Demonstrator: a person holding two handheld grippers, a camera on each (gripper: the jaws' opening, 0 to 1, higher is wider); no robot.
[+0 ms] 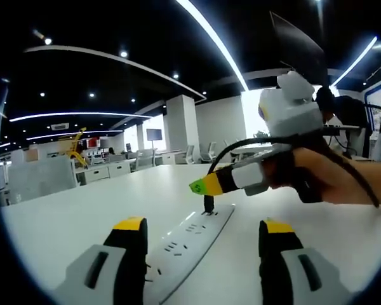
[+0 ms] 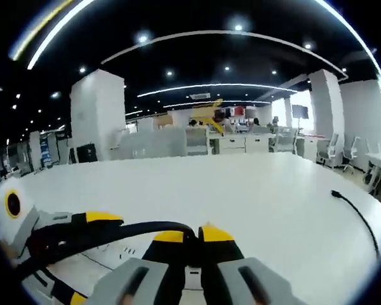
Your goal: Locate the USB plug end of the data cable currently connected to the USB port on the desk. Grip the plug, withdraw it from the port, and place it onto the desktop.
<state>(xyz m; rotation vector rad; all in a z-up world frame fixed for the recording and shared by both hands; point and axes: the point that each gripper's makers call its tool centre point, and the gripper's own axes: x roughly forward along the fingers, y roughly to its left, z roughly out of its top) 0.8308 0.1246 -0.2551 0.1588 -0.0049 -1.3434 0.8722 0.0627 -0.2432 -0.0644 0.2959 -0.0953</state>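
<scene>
Left gripper (image 1: 203,236): jaws stand wide apart with nothing between the pads; yellow-capped black tips on grey moulded bodies, rising from the bottom of the left gripper view.
Right gripper (image 2: 192,238): in the right gripper view its yellow-tipped jaws are drawn together, pinching a thick black cable (image 2: 140,230) that runs in from the left. In the left gripper view the same gripper comes in from the right, held in a hand (image 1: 333,181), its tips right above the plug.
Plug (image 1: 208,203): small, black, upright, seated in the far end of the power strip. Whether the right jaws actually touch it, I cannot tell.
Power strip (image 1: 189,244): long, flat, pale grey plastic bar with slotted sockets along its top, lying on the desk between the left jaws and running away to the upper right.
Desk (image 1: 70,216): broad, smooth white top, slightly glossy; light streaks reflect on it.
Loose cable end (image 2: 355,213): thin black lead with a small dark tip, lying on the desk well to the right in the right gripper view, apart from both grippers.
Open room: bare desktop lies to the left of the strip and far ahead of it; the desk's far edge meets grey partitions (image 2: 159,143) and office chairs (image 2: 333,149).
Surroundings: white square pillar (image 1: 183,127), dark ceiling with curved light strips.
</scene>
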